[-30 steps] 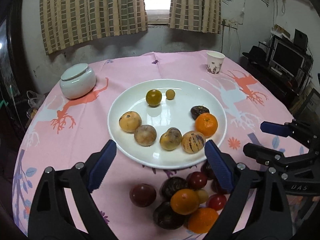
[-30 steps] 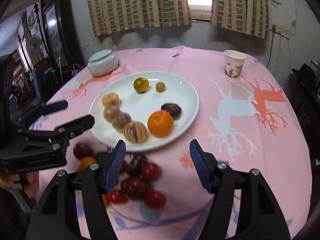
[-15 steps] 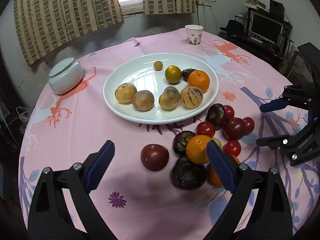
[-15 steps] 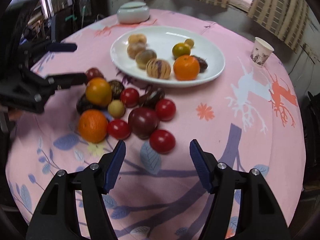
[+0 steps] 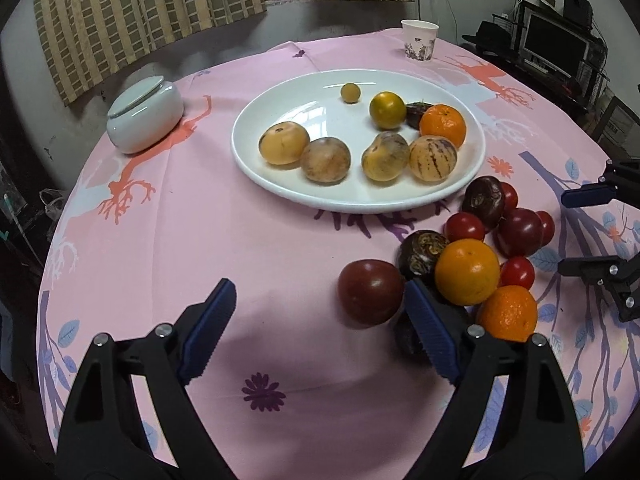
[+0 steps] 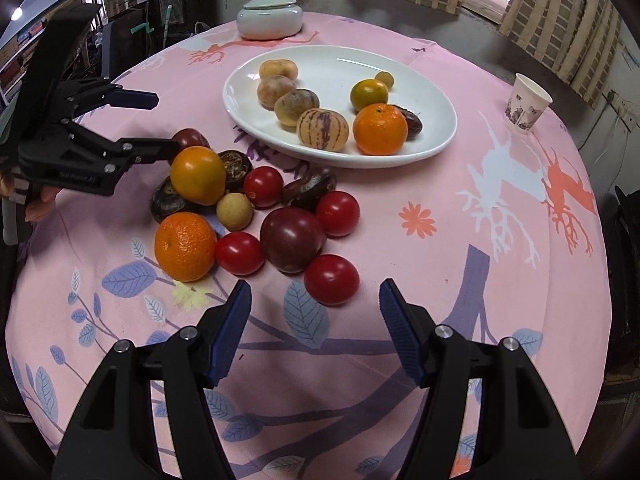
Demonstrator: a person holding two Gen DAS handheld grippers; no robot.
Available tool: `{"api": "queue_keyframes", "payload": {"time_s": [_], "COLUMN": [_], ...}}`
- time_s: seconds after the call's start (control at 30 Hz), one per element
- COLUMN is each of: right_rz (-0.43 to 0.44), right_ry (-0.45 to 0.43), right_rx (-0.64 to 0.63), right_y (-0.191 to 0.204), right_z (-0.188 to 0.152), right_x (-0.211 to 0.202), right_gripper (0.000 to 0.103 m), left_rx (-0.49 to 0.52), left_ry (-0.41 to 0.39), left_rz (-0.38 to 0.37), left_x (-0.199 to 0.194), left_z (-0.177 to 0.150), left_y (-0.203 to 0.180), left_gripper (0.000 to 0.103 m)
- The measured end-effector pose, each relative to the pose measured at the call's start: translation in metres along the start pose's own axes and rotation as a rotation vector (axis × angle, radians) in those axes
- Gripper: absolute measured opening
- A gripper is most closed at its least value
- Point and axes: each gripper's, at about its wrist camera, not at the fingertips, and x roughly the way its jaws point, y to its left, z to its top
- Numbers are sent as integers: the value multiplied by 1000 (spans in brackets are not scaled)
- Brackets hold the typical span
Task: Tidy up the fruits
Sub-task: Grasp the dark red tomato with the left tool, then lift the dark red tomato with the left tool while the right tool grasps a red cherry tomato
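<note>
A white plate (image 5: 280, 184) (image 6: 436, 96) holds several fruits: an orange (image 5: 443, 125) (image 6: 380, 129), a striped melon (image 5: 432, 158) (image 6: 323, 129), a green citrus (image 5: 387, 110) and brown-yellow fruits. A loose pile lies on the pink cloth in front of the plate: two oranges (image 5: 467, 272) (image 6: 185, 246), red tomatoes (image 6: 331, 279), dark purple fruits (image 5: 370, 297) (image 6: 292, 239). My left gripper (image 5: 320, 328) is open and empty, its right finger beside the dark tomato. My right gripper (image 6: 315, 326) is open and empty, just in front of a red tomato.
A white lidded jar (image 5: 145, 117) (image 6: 269, 17) stands left of the plate. A paper cup (image 5: 419, 40) (image 6: 527, 103) stands at the far side. The round table's edge drops off all around. A monitor and shelves (image 5: 556, 46) stand to the right.
Both grippers have drawn back from the plate and lowered toward the loose pile. The pile now lies closer in both views. Both stay open and empty.
</note>
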Motion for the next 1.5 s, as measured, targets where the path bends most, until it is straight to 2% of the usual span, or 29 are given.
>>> {"api": "queue_keyframes", "payload": {"time_s": [0.17,0.2,0.23,0.3,0.47,0.57,0.7,0.93,1.23,1.3,1.43,1.5], "right_rz": [3,3,2,0,0,10,42,27,8,22,-13,-35], "right_ry": [2,3,3,2,10,8,24,16,35,30,27,25], "right_rx": [-8,-11,-12,-12,-18,-15,0,84,50,37,8,5], "right_y": [2,3,3,4,5,4,0,-17,-7,-5,0,-1], "right_z": [1,1,1,1,0,0,-2,1,2,3,3,4], "right_x": [2,2,2,2,4,3,8,16,35,33,30,29], "right_gripper": [67,67,67,67,67,67,67,67,66,51,44,31], "left_rx": [16,8,0,-30,-19,-38,-55,-60,-61,-64,-75,-74], "left_ry": [22,30,39,54,77,86,85,92,89,88,90,90], "left_rz": [6,24,21,-25,17,6,24,28,27,22,8,8], "left_x": [7,10,12,16,29,30,30,32,32,32,33,33], "left_z": [0,-1,-1,0,-3,-3,-2,-1,-2,-2,-2,-2], "left_y": [-6,-5,-4,-1,-7,-5,-3,-2,-1,-1,1,1], "left_gripper": [88,77,70,48,46,38,38,38,39,39,39,39]}}
